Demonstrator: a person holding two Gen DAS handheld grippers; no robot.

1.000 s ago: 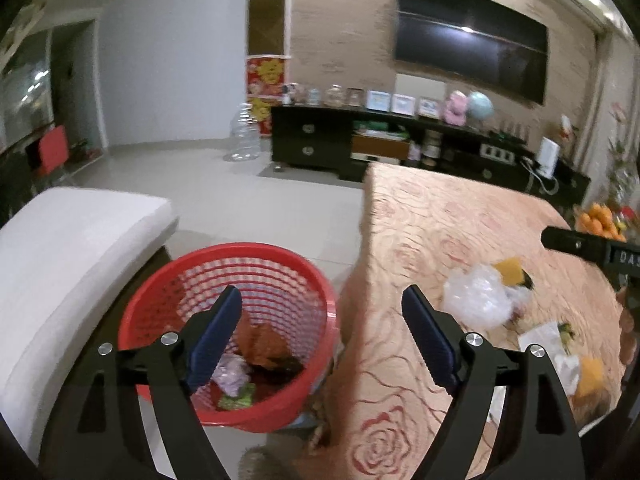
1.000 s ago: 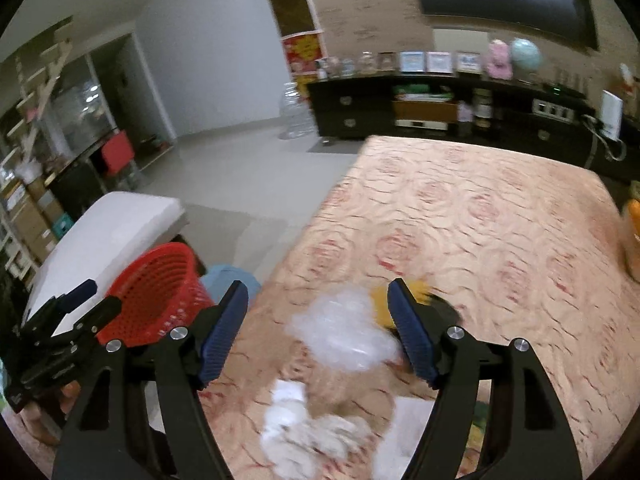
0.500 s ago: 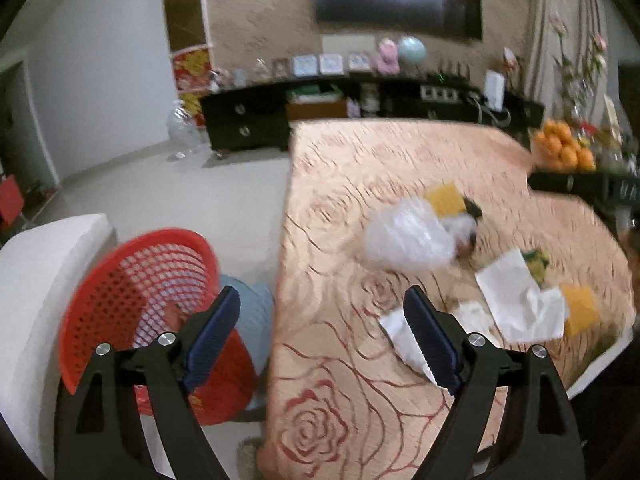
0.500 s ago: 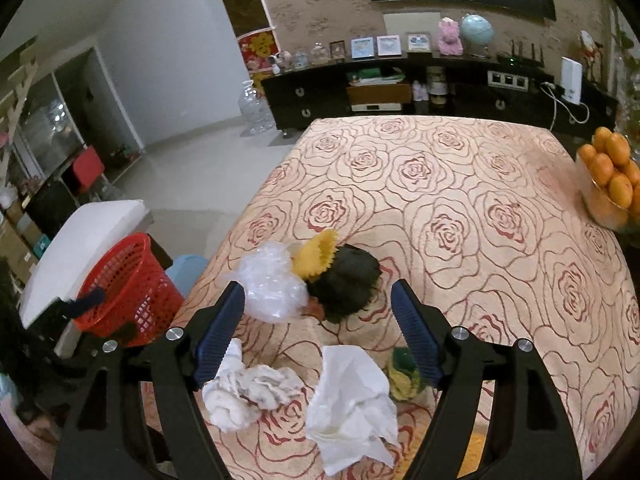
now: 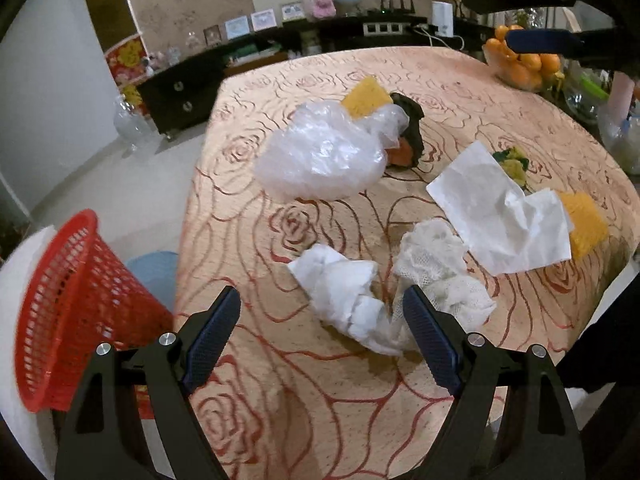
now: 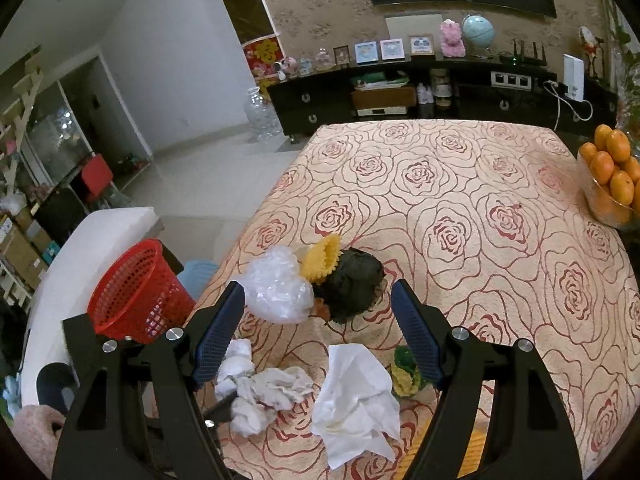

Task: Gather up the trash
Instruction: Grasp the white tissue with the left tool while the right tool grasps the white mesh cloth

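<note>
Trash lies on the rose-patterned tablecloth (image 5: 320, 392): a crumpled white tissue (image 5: 348, 300), a white mesh wad (image 5: 444, 280), a flat white napkin (image 5: 500, 216), a clear plastic bag (image 5: 320, 156), yellow sponges (image 5: 366, 96) and a dark wrapper (image 6: 354, 284). My left gripper (image 5: 322, 336) is open and empty, low over the crumpled tissue. My right gripper (image 6: 318, 332) is open and empty, above the napkin (image 6: 356, 396) and plastic bag (image 6: 276, 284). A red basket (image 5: 68, 312) stands on the floor left of the table; it also shows in the right wrist view (image 6: 136, 292).
A bowl of oranges (image 6: 612, 176) sits at the table's right edge. A white cushioned seat (image 6: 92, 240) and a blue stool (image 5: 154, 272) stand beside the basket. A dark cabinet (image 6: 400, 96) lines the far wall.
My left gripper has swung right from over the basket to low over the crumpled tissue on the table. My right gripper has risen and pulled back a little. Both stayed open.
</note>
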